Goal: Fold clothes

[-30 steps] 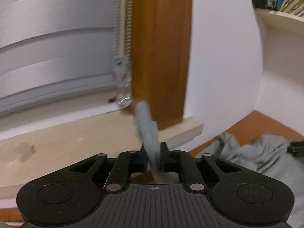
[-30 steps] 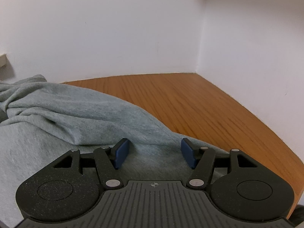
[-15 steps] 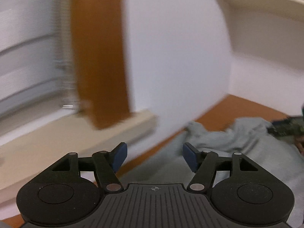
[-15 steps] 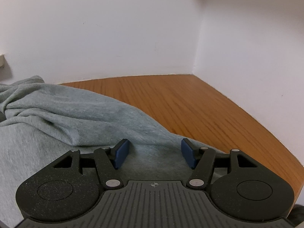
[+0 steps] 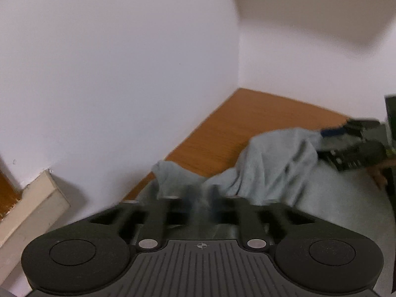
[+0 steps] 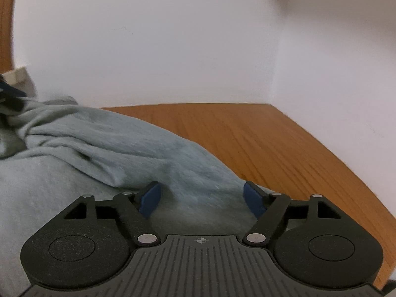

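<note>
A light grey garment [image 5: 277, 163] lies crumpled on the wooden table [image 5: 247, 128] in a corner of white walls. My left gripper [image 5: 201, 198] is blurred low over the garment's near edge. Its jaws are closing and stand almost together, with a fold of grey cloth pinched between them. In the right wrist view the garment [image 6: 99, 148] spreads across the left half of the table [image 6: 272, 136]. My right gripper [image 6: 201, 198] hovers over it, its jaws opening and its blue pads [image 6: 151, 198] apart over flat cloth. The right gripper [image 5: 326, 143] also shows at the garment's far end.
A beige window sill [image 5: 32, 205] juts out at the left, and a pale shelf [image 5: 309, 7] hangs overhead. White walls close the table on two sides. A person's hand [image 5: 378, 175] shows behind the right gripper. Bare wood [image 6: 309, 160] lies right of the garment.
My left gripper let go of a strip of grey cloth held up near the window, swung right and down to the garment, and closed on a fold. My right gripper's jaws widened a little.
</note>
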Demonstrator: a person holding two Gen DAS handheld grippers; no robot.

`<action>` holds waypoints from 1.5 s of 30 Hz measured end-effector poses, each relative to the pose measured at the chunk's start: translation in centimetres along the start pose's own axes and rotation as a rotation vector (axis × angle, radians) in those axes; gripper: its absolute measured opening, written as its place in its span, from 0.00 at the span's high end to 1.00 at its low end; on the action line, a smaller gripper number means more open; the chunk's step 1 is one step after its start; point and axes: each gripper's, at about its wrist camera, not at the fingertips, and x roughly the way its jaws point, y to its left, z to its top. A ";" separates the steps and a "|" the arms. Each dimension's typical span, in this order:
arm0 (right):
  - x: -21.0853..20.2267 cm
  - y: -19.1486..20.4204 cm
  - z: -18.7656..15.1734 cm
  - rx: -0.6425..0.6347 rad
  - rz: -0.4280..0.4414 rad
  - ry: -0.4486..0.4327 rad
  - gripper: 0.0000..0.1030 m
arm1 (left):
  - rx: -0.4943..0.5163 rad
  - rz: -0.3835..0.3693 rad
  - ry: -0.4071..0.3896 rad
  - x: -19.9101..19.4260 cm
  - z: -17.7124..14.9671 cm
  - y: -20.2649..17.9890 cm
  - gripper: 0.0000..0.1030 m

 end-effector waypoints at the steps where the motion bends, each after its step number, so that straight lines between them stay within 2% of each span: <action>1: 0.0 -0.2 0.5 0.003 0.000 -0.006 0.28 | -0.012 0.013 -0.017 0.1 0.3 0.4 0.91; 5: 0.6 -0.6 3.0 0.027 0.008 -0.023 0.28 | -0.085 0.042 -0.110 -0.4 1.3 2.3 0.91; 7: 1.1 -0.3 4.2 0.033 0.030 -0.027 0.28 | -0.108 0.024 -0.151 -0.9 1.2 2.8 0.91; 8: 1.7 -0.2 4.5 0.034 0.055 -0.015 0.28 | -0.110 0.005 -0.147 -1.0 1.0 2.9 0.91; 13: 4.7 0.4 5.8 0.043 0.186 0.053 0.27 | -0.114 -0.097 -0.105 -1.2 -0.1 3.1 0.91; 17: 6.5 0.7 5.1 0.033 0.223 0.129 0.28 | -0.056 -0.224 0.045 0.1 -2.1 2.2 0.90; 19: 6.6 0.2 4.7 0.067 0.255 0.135 0.31 | -0.020 -0.246 0.091 0.6 -2.9 1.5 0.89; 21: 6.3 -0.3 4.4 0.093 0.283 0.124 0.42 | -0.010 -0.237 0.085 0.7 -3.3 1.2 0.89; 22: 6.3 -0.6 4.4 0.106 0.296 0.122 0.57 | -0.021 -0.236 0.078 0.6 -3.3 1.3 0.89; 23: 6.2 -0.8 4.5 0.112 0.306 0.124 0.79 | -0.035 -0.232 0.071 0.5 -3.1 1.3 0.88; 26: 5.3 -0.9 4.7 0.118 0.345 0.102 0.93 | -0.057 -0.209 0.040 0.1 -2.4 1.6 0.86; 27: 4.9 -0.8 4.7 0.118 0.360 0.090 0.93 | -0.067 -0.202 0.024 -0.1 -2.0 1.6 0.85; 30: 3.6 -0.8 4.9 0.118 0.406 0.052 0.93 | -0.101 -0.182 -0.022 1.2 0.0 1.3 0.75; 32: 2.5 -0.7 4.6 0.108 0.429 0.050 0.93 | -0.102 -0.169 -0.048 1.9 1.1 0.7 0.59; 34: 0.4 0.0 3.8 0.086 0.448 0.038 0.93 | -0.093 -0.162 -0.057 2.9 2.0 -0.4 0.52; 39: -4.0 2.9 1.6 -0.007 0.490 0.020 0.93 | -0.082 -0.202 -0.019 5.9 3.2 -3.2 0.45; 43: -5.1 4.7 0.1 -0.086 0.470 0.056 0.93 | -0.023 -0.218 0.022 7.6 2.4 -5.8 0.44; 45: -5.4 4.8 -0.3 -0.099 0.462 0.061 0.88 | 0.010 -0.218 0.046 8.2 1.6 -6.7 0.44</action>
